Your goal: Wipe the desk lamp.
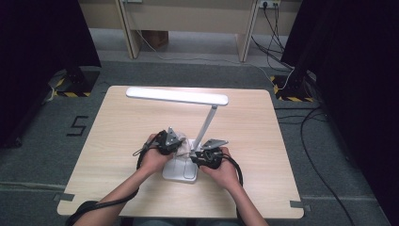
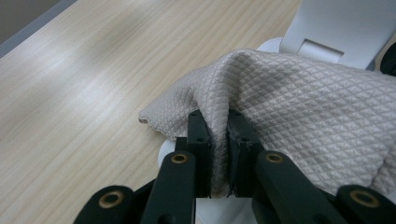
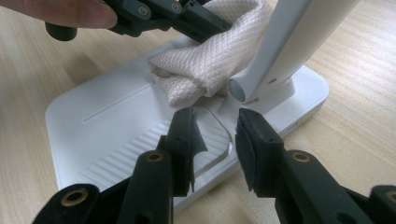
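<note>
Left claw (image 2: 219,140) clenched on the cloth (image 2: 299,107); right claw (image 3: 215,140) released, gripping nothing at the lamp base (image 3: 102,126): hard wiping could shift the unheld lamp.

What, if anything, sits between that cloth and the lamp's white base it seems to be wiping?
Nothing visible. The cloth, pinched in the left gripper, lies right on the lamp base, beside the foot of the lamp arm. The right gripper hovers open over the base's near edge.
</note>
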Available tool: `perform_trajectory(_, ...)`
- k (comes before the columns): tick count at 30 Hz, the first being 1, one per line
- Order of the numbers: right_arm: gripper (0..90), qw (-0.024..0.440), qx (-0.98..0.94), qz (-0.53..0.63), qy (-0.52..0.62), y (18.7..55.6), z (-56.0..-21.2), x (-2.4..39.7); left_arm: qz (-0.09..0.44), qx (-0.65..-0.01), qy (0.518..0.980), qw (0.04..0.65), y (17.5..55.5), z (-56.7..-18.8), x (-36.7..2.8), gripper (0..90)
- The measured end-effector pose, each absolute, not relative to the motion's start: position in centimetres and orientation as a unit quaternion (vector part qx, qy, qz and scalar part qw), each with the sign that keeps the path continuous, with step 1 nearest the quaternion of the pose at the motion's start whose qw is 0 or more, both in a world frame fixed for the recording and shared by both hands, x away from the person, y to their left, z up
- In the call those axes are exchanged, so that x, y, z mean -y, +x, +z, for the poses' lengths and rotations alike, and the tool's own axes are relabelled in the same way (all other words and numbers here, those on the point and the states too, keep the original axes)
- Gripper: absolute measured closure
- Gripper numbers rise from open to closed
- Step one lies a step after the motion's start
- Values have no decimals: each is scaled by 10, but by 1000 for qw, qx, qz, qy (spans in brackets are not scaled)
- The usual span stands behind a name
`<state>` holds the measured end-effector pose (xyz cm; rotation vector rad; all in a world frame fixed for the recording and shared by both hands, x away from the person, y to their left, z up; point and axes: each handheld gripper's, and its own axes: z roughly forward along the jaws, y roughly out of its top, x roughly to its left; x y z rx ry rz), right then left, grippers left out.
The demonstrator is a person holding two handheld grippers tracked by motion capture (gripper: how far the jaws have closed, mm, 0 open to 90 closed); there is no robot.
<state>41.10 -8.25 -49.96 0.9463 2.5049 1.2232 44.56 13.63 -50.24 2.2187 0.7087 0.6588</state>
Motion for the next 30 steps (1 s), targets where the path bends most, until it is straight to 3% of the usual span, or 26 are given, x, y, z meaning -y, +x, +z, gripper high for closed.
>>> perform_trajectory(30,673,100,-848,413,318,411,-499,83,265,-294,854,337,441,-504,-169,814)
